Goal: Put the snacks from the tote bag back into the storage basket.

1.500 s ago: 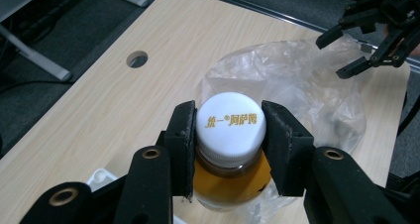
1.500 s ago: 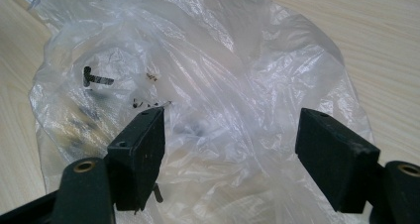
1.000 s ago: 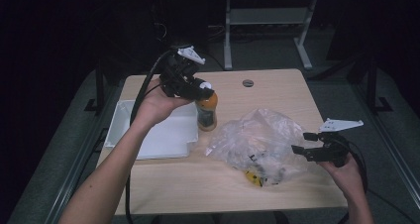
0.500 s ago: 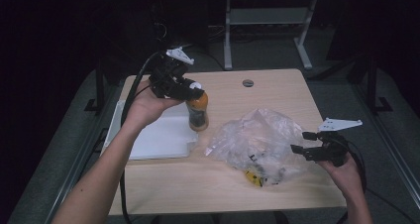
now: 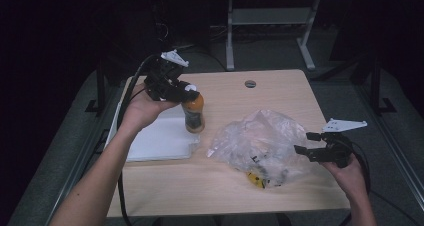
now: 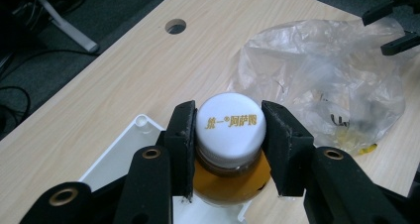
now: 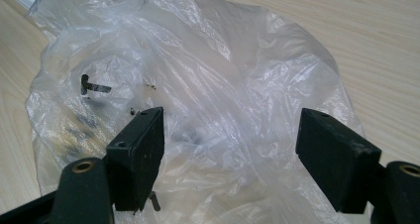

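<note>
Clearly the small bottle of orange-brown drink with a white screw cap [image 6: 232,130] is rigid, smooth-sided and probably fairly heavy with liquid, so the cap and neck give the surest hold. That is where the left gripper [image 6: 229,152] pinches it, over the near corner of the shallow white plastic tray [image 5: 155,141]. Alongside on the pale wooden table [image 5: 280,93] lies a limp, crinkled clear plastic bag [image 7: 198,85]; the right gripper [image 7: 230,152] faces it, jaws spread wide, nothing between them.
</note>
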{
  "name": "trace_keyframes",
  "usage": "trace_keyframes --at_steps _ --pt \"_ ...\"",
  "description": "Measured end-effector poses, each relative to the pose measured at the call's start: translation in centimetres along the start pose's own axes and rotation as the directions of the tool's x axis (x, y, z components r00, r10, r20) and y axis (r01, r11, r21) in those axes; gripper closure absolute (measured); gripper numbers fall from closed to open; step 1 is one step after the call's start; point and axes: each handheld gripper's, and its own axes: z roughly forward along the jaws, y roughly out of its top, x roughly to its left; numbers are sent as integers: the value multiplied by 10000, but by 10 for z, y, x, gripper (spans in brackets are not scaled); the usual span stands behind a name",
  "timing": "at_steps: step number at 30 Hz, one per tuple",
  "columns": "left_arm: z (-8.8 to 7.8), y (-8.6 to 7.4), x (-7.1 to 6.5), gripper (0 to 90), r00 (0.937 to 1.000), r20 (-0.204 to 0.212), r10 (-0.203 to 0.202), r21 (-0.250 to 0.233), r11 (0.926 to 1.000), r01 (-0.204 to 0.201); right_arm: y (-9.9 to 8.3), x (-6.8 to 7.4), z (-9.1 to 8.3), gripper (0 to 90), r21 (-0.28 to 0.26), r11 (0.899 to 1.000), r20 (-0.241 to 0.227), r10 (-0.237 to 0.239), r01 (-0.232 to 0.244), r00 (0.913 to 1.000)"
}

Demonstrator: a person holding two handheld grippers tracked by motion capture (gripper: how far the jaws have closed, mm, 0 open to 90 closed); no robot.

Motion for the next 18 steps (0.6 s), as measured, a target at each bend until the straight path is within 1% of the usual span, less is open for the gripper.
trace_keyframes --at_steps 4,7,14,15,17,18 --pt "-1 -4 2 591 9999 -18 -154 -12 9999 154 0 0 0 264 7 10000 1 14 -14 10000" --pt "-1 -6 3 592 9999 -95 -132 49 9999 132 0 0 1 264 -5 10000 -3 -23 23 10000" --pt "0 -13 7 592 9992 -202 -335 67 9994 336 0 0 1 260 -10 10000 -33 -21 21 10000" --pt "0 -13 8 592 9993 -223 -299 92 9995 301 0 0 1 258 -2 10000 -26 -34 34 10000" --pt "0 -14 8 591 9990 -236 -371 102 9993 373 0 0 1 257 -4 10000 -21 -23 23 10000" --pt "0 -15 9 591 9993 -266 -265 113 9996 269 0 0 1 257 -12 10000 -10 -26 26 10000"
